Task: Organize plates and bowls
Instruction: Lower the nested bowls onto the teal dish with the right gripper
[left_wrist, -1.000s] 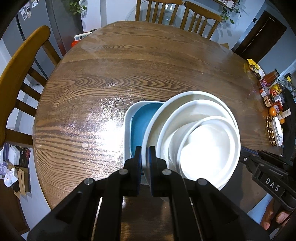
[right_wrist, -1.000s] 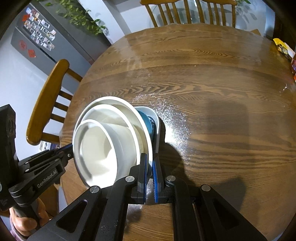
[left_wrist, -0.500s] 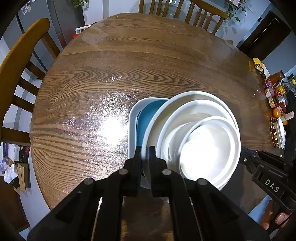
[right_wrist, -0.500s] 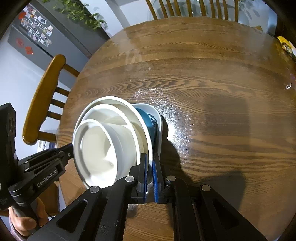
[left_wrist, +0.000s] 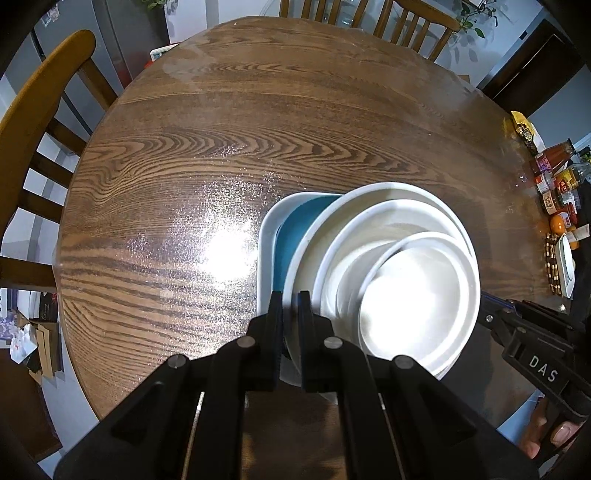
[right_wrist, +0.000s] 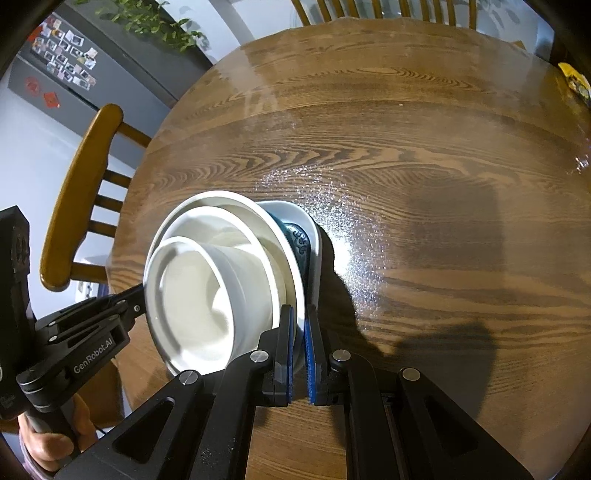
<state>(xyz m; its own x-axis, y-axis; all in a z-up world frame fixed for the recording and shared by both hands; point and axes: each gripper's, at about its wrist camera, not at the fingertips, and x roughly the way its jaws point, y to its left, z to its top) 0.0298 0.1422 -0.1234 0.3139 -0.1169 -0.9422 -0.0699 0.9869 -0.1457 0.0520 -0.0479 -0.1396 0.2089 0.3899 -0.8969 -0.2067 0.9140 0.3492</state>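
A: Status on the stack?

B: Both grippers are clamped on it. Left gripper (left_wrist: 290, 301) has its jaws pinched narrow on the near-left rim of the big white plate (left_wrist: 328, 210). Right gripper (right_wrist: 300, 314) does the same on the opposite rim, pads (right_wrist: 309, 354) tight on the edge.

A: What's in the stack?

B: Taking the big white plate as reference: a white bowl (left_wrist: 413, 295) is nested inside it, offset toward the right-gripper side. Under it sit a teal dish (left_wrist: 295, 236) and a pale rectangular tray (left_wrist: 267, 243), which stick out on the left-gripper side.

A: Where is it relative to the table?

B: Over the near part of the round wooden table (left_wrist: 258, 129), close to the person's edge. I can't tell if the tray bottom is touching the wood or just above it.

A: Key relation for the next move?

B: The grip line runs across the plate, rim to rim, one gripper per side. Neither hand is nearer, so it's a shared hold. I'd judge that both must lower and release together. The stack looks top-heavy toward the bowl side, so an uneven release risks a tilt.
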